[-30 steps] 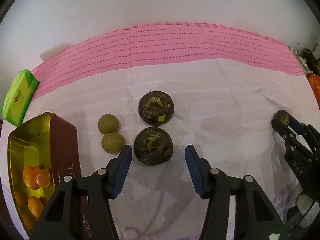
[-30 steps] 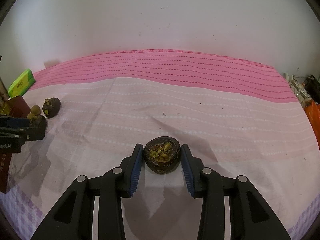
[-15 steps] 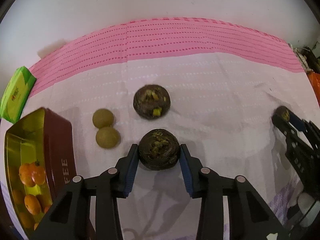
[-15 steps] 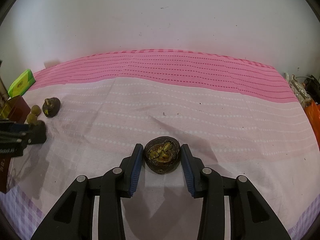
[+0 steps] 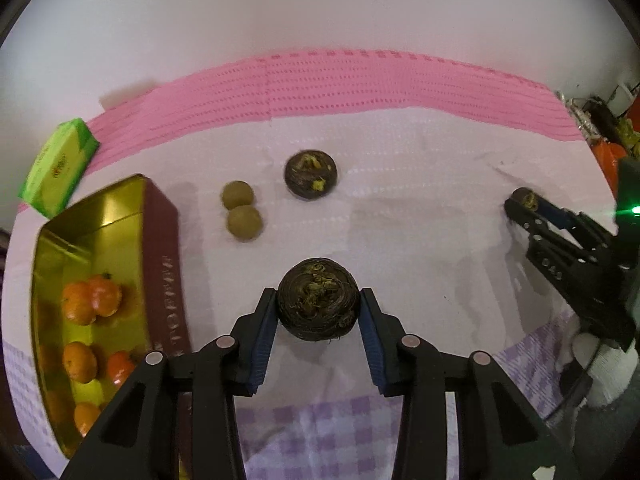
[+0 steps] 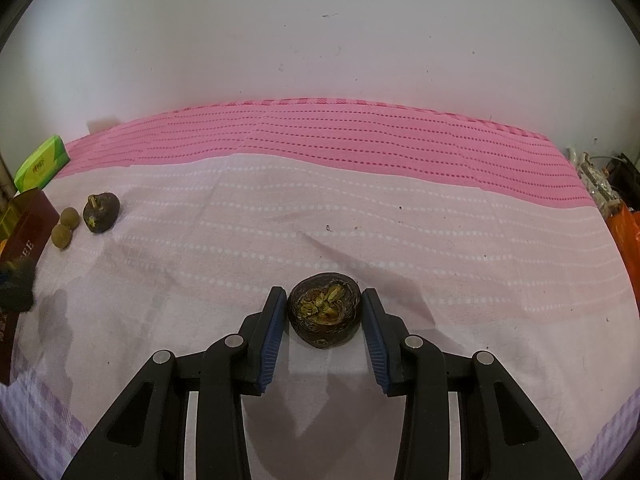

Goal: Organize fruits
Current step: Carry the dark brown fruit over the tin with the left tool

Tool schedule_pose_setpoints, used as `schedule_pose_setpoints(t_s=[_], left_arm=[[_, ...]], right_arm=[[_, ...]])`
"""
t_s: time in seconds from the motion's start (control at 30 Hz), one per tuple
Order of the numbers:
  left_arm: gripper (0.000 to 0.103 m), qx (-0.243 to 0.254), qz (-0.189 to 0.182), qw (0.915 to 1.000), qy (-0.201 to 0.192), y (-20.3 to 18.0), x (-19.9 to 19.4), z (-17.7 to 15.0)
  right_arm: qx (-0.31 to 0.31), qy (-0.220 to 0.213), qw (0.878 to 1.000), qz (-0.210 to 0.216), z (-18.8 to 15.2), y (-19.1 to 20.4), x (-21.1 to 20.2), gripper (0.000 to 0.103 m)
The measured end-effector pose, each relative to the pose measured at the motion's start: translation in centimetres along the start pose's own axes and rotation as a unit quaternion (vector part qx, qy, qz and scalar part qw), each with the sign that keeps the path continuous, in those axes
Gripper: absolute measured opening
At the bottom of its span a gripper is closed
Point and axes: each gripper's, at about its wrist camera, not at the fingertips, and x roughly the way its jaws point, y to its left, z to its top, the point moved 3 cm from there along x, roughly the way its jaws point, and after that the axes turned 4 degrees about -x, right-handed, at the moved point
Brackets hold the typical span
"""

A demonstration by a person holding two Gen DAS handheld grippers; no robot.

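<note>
Two mangosteens are clamped now: my left tool (image 5: 319,307) just closed on and lifted one (image 5: 318,304) toward the tin (image 5: 160,216), my right tool (image 6: 324,314) grips another (image 6: 325,313).

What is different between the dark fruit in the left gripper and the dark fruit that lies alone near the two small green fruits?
The held dark fruit is clamped between the left gripper pads; the lying dark fruit is touched by no gripper and rests on the cloth. The held one appears raised above the cloth; the other lies beside the two small green fruits. Both are round, dark brown, with a dry yellowish calyx facing the camera.
</note>
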Motion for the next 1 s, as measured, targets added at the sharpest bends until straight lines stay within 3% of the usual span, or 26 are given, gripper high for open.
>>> schedule_pose_setpoints(t_s=[0.4, 1.0], left_arm=[[0.037, -0.051, 0.02, 0.9977, -0.04, 5.4, -5.0, -0.7], [0.037, -0.131, 0.068, 0.9883, -0.038, 14.3, -5.7, -2.9]], right_arm=[[-0.004, 0.0, 1.0, -0.004, -0.1, -0.2, 0.1, 0.041], [-0.005, 0.0, 1.0, -0.005, -0.1, -0.2, 0.2, 0.04]])
